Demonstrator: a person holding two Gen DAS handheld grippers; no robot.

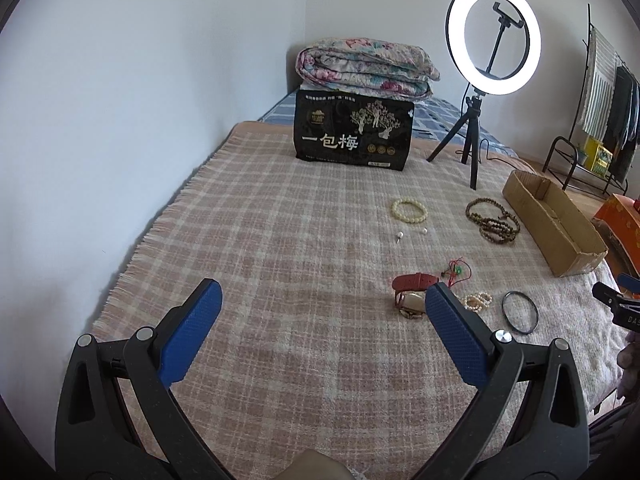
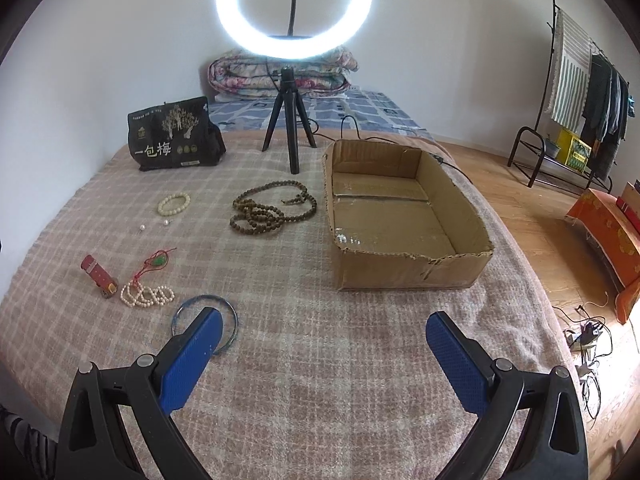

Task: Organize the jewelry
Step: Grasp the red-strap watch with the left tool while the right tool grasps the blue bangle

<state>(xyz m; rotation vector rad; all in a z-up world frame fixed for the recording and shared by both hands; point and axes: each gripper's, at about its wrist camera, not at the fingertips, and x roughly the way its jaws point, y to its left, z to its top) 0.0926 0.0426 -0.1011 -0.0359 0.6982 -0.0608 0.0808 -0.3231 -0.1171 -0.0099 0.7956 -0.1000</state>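
Observation:
Jewelry lies spread over a plaid blanket (image 2: 304, 360). A cream bead bracelet (image 2: 174, 203), two loose pearl earrings (image 2: 154, 225), a long brown bead strand (image 2: 272, 210), a red-cord green pendant (image 2: 158, 261), a red-strap watch (image 2: 99, 275), a pearl strand (image 2: 146, 296) and a dark bangle (image 2: 230, 312) are all on it. An open cardboard box (image 2: 404, 276) with nothing inside sits to their right. My left gripper (image 1: 322, 292) hovers open over bare blanket, its right finger in front of the watch (image 1: 412, 292). My right gripper (image 2: 324, 324) is open, its left finger over the bangle.
A ring light on a tripod (image 2: 294, 12) and a black snack bag (image 2: 172, 136) stand at the back of the bed, with a folded quilt (image 2: 280, 72) behind. A clothes rack (image 2: 576, 100), an orange box (image 2: 608, 224) and floor cables (image 2: 588, 336) lie to the right.

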